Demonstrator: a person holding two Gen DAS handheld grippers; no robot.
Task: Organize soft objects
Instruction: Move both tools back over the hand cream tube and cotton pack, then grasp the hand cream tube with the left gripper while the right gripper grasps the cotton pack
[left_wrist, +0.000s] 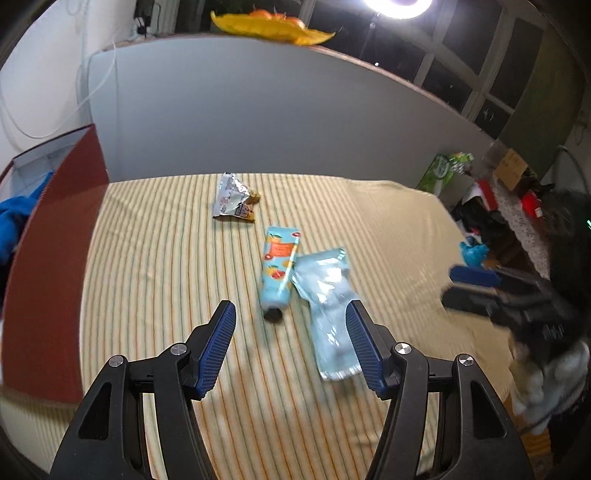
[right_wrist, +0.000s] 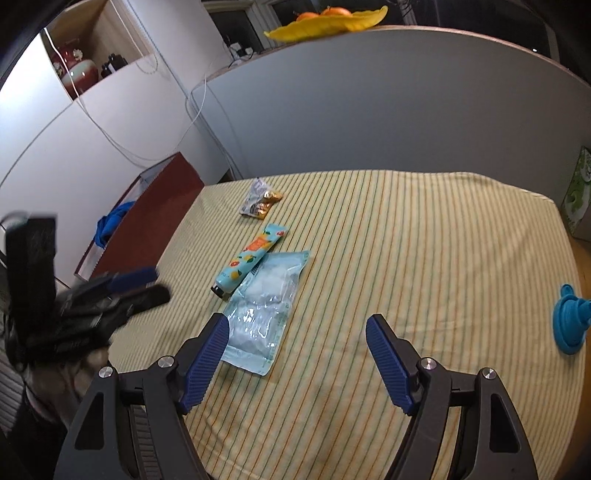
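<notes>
While both grippers hang above the near half of a table spread with a yellow cloth (left_wrist: 155, 258) striped in thin orange and green lines, three soft packages lie in a loose row down its middle. Farthest off sits a crumpled silver and gold foil snack wrapper (left_wrist: 234, 199); nearer, a light blue squeeze tube printed with orange fruit (left_wrist: 279, 269) lies with its black cap toward the cameras; touching the tube's right side, and partly overlapping its edge, is a flat, pale blue transparent plastic pouch (left_wrist: 330, 306) with white contents. The left gripper (left_wrist: 291, 314) has its blue ribbed pads spread wide with nothing between them; in its own view the tube's cap lies in the gap beyond the tips and the right pad overlaps the pouch, though whether it touches cannot be told. The right gripper (right_wrist: 297, 326) is likewise wide and empty, its left pad just over the pouch's near left corner and bare cloth between the fingers. Each gripper shows as a dark, blurred shape at the edge of the other's view. Left of the table stands a dark red open box (right_wrist: 159, 206) with a blue cloth (right_wrist: 110, 225) inside. At the right edge rests a bright blue silicone funnel (right_wrist: 570, 325). Behind the table rises a grey partition (left_wrist: 258, 110), topped by a yellow leaf-shaped dish (left_wrist: 273, 26) of oranges.
</notes>
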